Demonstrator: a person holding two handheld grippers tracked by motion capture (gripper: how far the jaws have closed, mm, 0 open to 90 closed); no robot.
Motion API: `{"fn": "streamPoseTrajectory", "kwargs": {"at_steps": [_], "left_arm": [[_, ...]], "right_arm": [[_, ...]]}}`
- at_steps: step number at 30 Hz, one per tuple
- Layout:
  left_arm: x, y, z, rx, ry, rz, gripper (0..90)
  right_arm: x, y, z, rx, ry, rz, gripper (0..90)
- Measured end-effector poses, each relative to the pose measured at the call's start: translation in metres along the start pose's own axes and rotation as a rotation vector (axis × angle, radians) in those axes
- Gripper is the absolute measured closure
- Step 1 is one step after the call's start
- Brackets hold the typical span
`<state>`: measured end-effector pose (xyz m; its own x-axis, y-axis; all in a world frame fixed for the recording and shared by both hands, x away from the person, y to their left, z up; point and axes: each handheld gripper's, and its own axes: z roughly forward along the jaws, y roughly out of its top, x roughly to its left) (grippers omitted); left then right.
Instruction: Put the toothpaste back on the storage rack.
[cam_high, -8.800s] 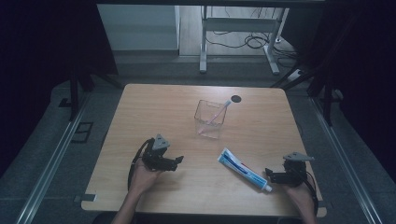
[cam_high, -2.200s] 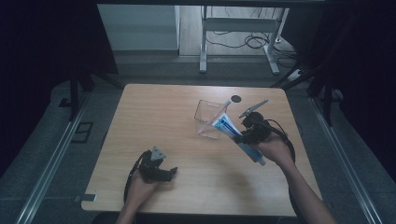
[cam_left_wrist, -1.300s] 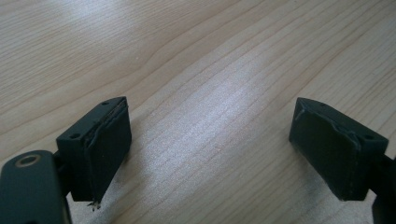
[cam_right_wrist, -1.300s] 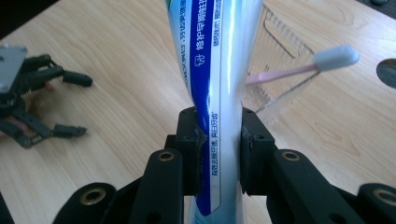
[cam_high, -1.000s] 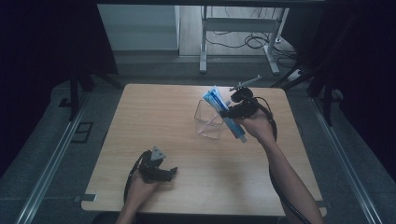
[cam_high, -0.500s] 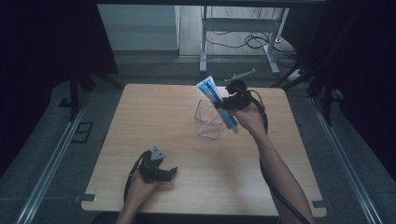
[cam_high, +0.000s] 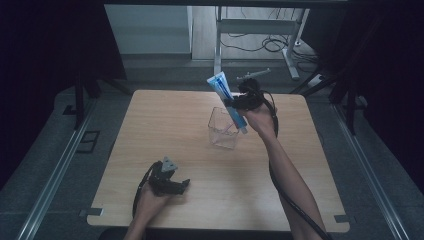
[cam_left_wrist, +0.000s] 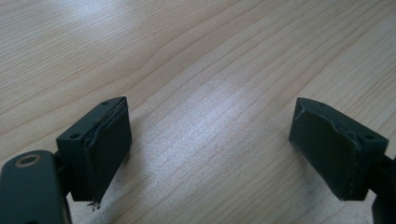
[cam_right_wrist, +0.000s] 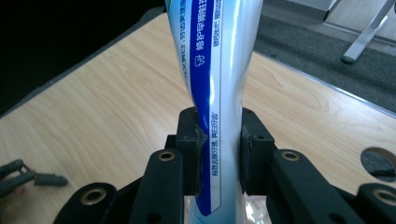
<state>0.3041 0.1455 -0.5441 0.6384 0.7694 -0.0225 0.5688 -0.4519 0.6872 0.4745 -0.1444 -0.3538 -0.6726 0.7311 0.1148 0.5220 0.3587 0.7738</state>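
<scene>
A blue and white toothpaste tube is held tilted in the air, flat end up and to the left, cap end low beside a clear plastic cup. My right gripper is shut on the tube's middle, just above and right of the cup. In the right gripper view both pads squeeze the tube. My left gripper rests on the wooden table near the front left. Its jaws stand wide open over bare wood with nothing between them.
The cup stands at the middle of the table's far half. A round cable hole is set in the tabletop near the far edge. Beyond the table are a dark floor, a metal stand's legs and loose cables.
My right gripper has carried the tube farther back and a little left, over the cup's far right side, and the tube stands steeper. The left gripper has stayed put.
</scene>
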Motion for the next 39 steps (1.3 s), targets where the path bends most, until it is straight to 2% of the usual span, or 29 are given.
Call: {"fn": "streamPoseTrajectory", "kwargs": {"at_steps": [8,21,27,39], "left_arm": [[0.000,0.000,0.000,0.000,0.002,0.001,13.0],[0.000,0.000,0.000,0.000,0.001,0.001,13.0],[0.000,0.000,0.000,0.003,0.000,0.002,13.0],[0.000,0.000,0.000,0.003,0.000,0.002,13.0]], "right_arm": [[-0.002,0.001,0.017,-0.050,0.008,0.009,72.9],[-0.006,-0.003,0.038,-0.104,-0.018,0.001,73.0],[-0.007,-0.009,0.049,-0.104,-0.026,-0.019,73.0],[-0.010,-0.024,0.061,-0.083,-0.027,-0.018,72.8]]}}
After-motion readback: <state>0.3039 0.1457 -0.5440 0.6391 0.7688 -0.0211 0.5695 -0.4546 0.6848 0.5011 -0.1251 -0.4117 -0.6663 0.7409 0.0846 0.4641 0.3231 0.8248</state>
